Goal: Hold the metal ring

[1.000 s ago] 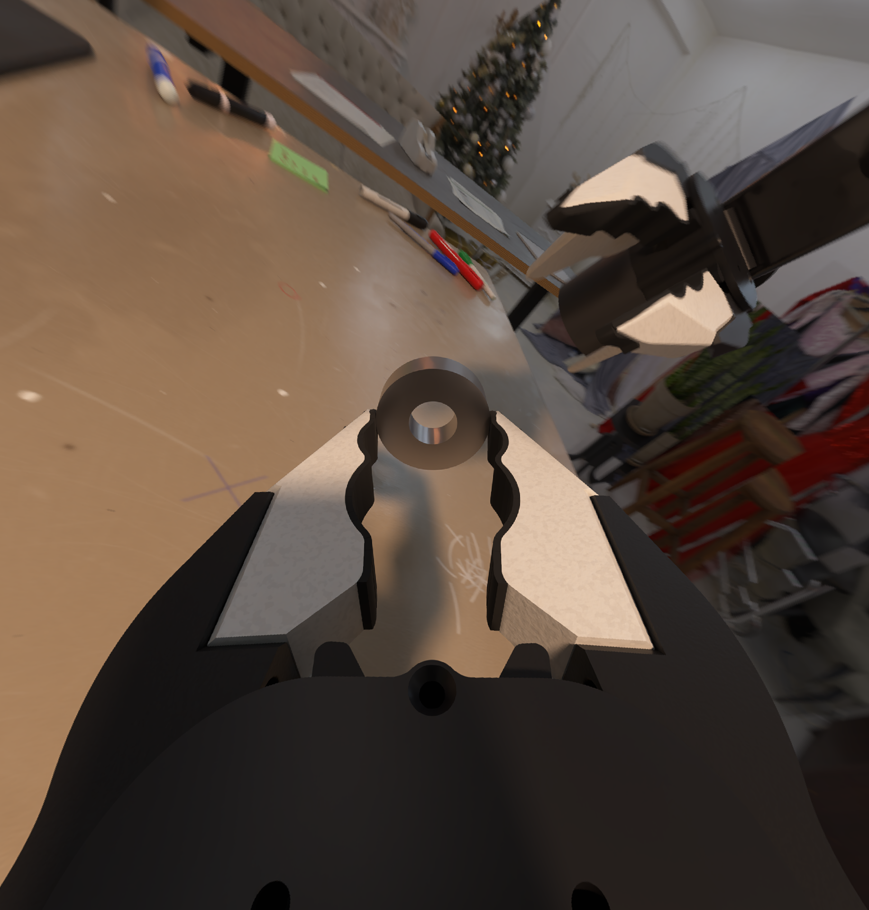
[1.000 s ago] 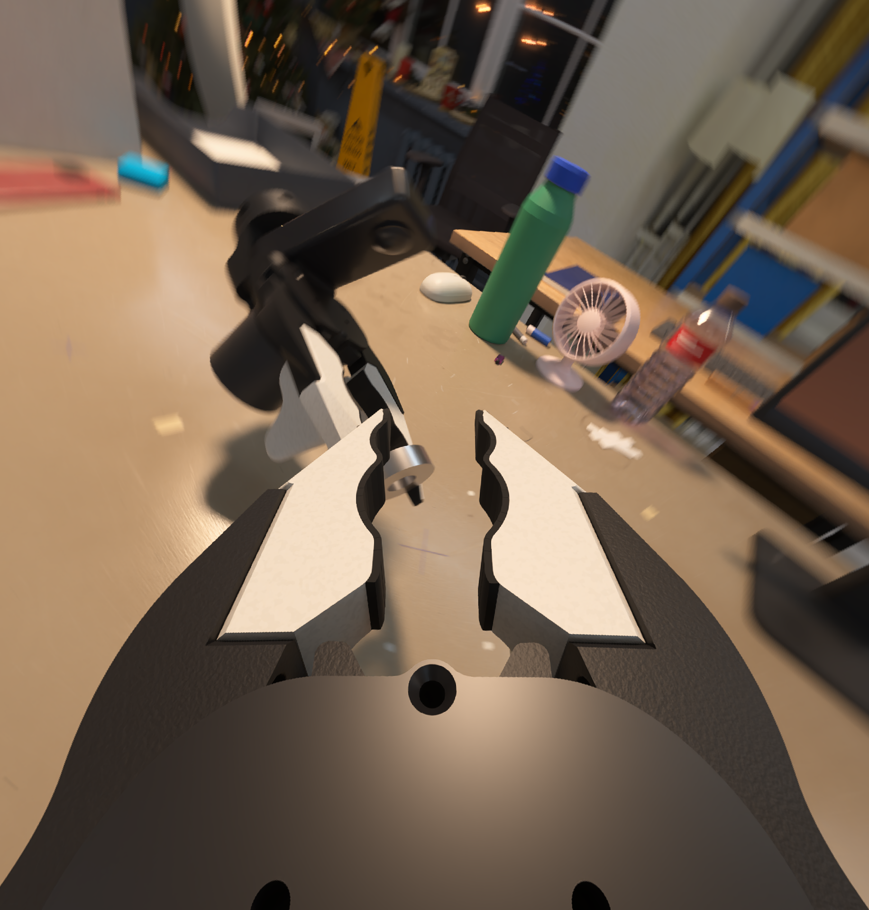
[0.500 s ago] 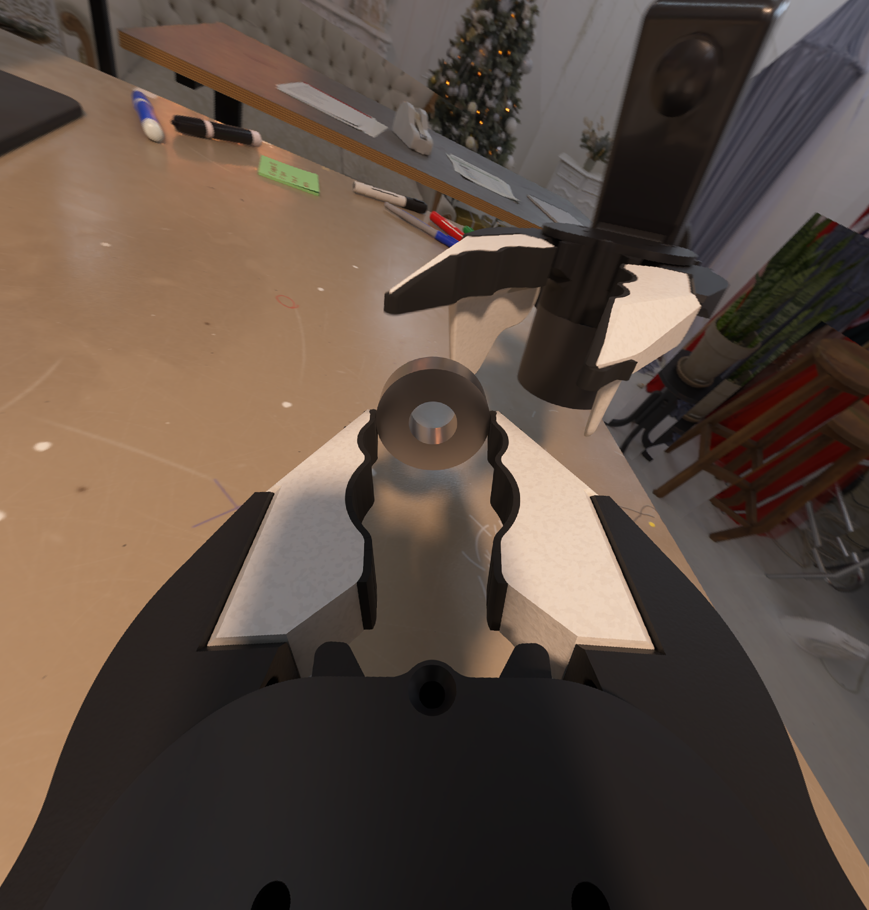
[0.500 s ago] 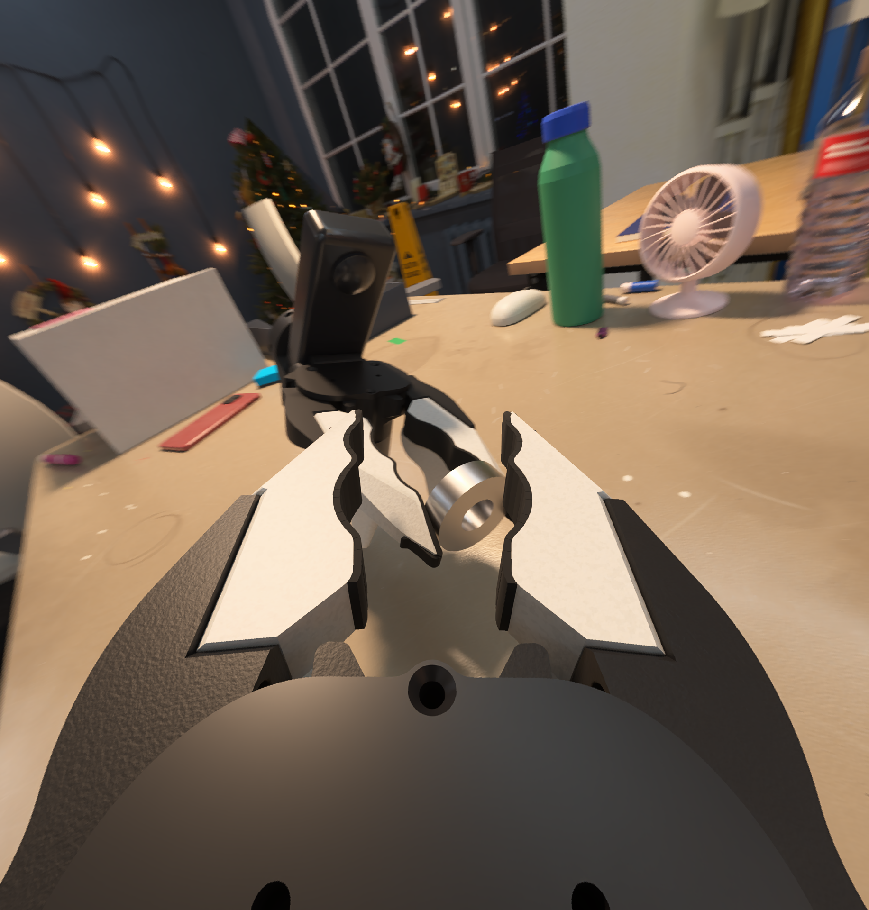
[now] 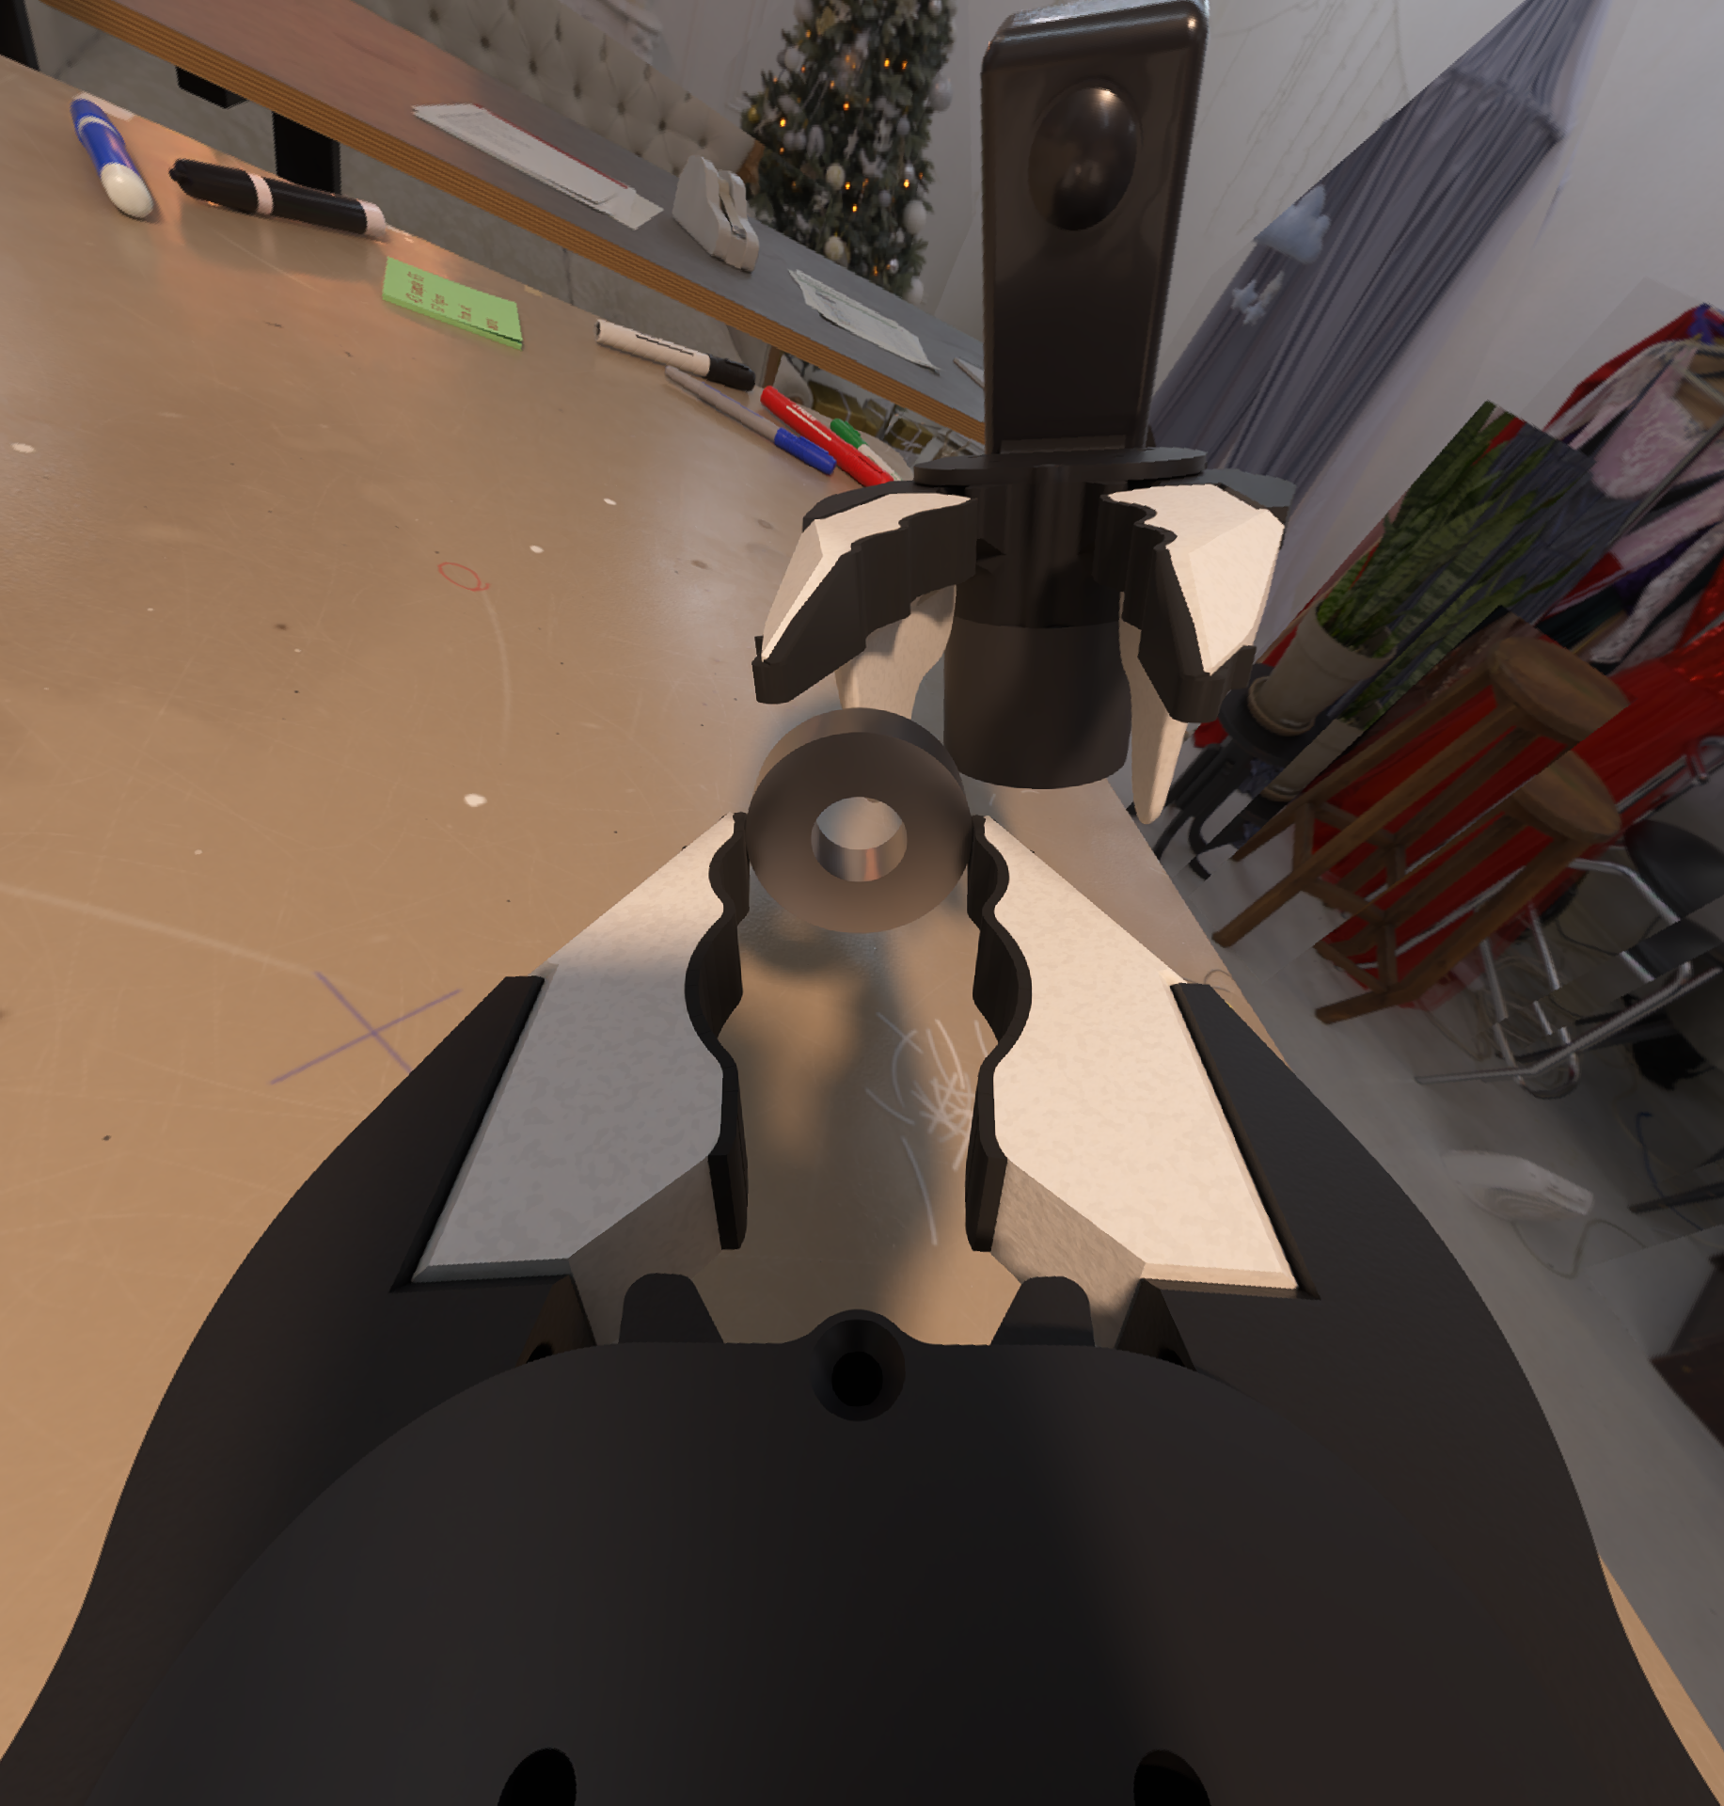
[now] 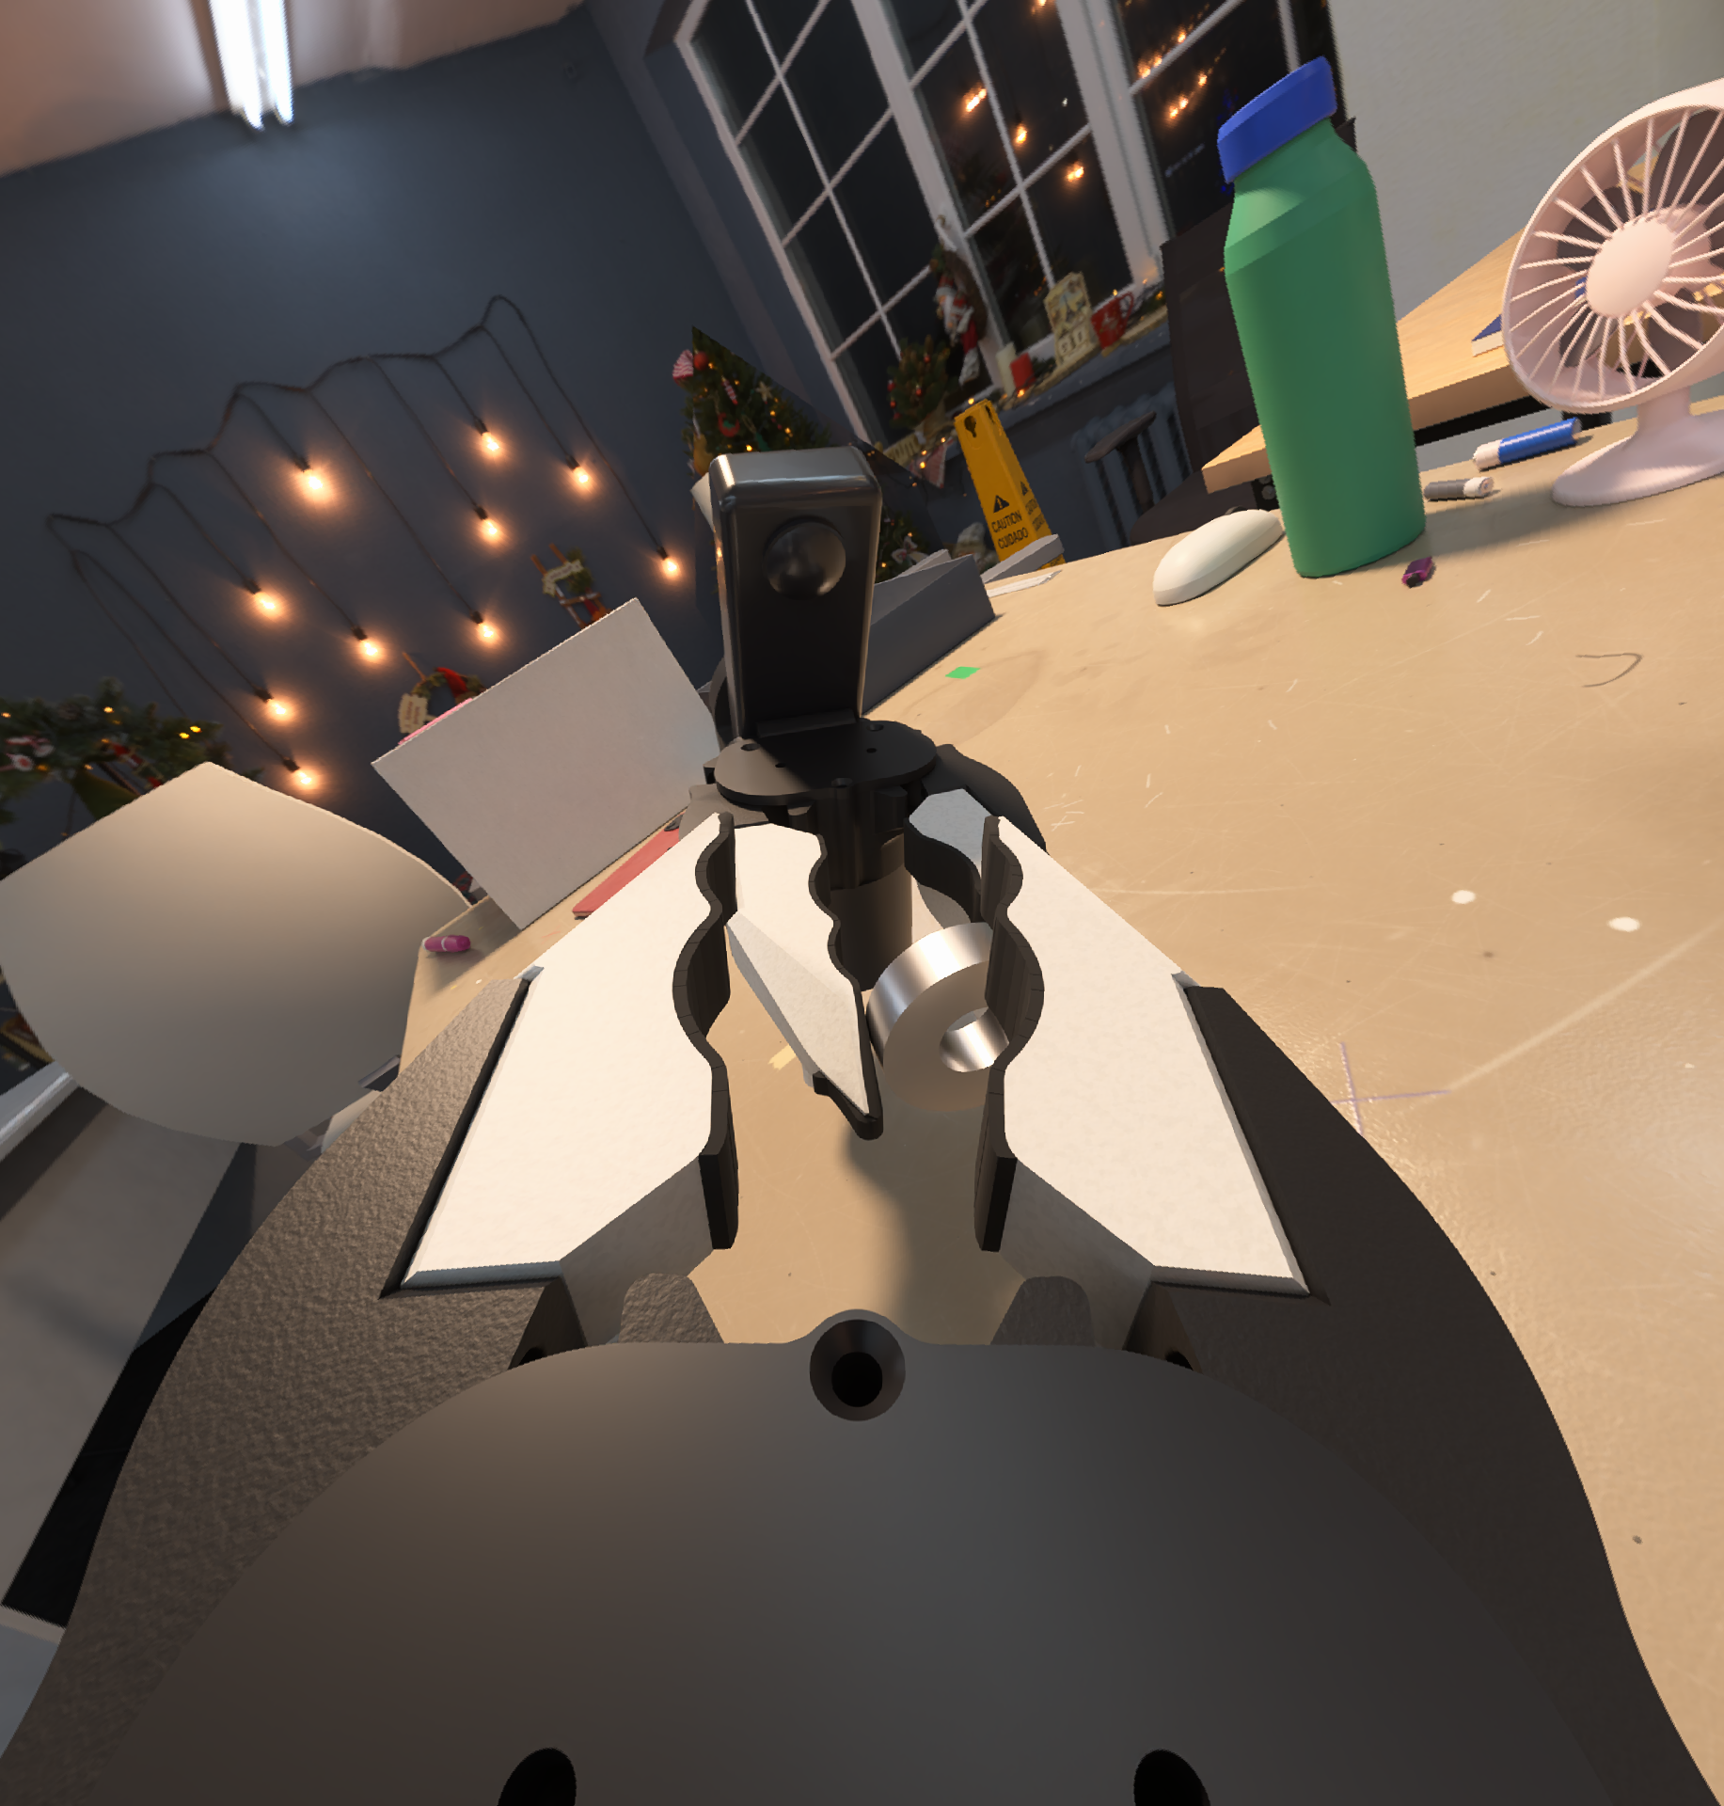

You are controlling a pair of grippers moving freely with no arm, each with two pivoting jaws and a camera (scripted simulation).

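Your left gripper (image 5: 858, 860) clamps the metal ring (image 5: 858, 831) at its fingertips, bore facing the camera, above the table (image 5: 252, 635) near its right edge. Your right gripper (image 6: 858, 938) faces it, spread wide, one finger (image 6: 1009, 938) beside the ring; bare tabletop lies leftward.

Our left gripper (image 5: 856, 850) has a smooth black body, two white wedge fingers (image 5: 584, 1104) edged with wavy black pads, and a round screw hole (image 5: 856, 1373) at lower centre. Our right gripper (image 6: 856, 880) looks alike, with a grainy grey-brown shell, and carries a dark upright camera block (image 5: 1082, 225).
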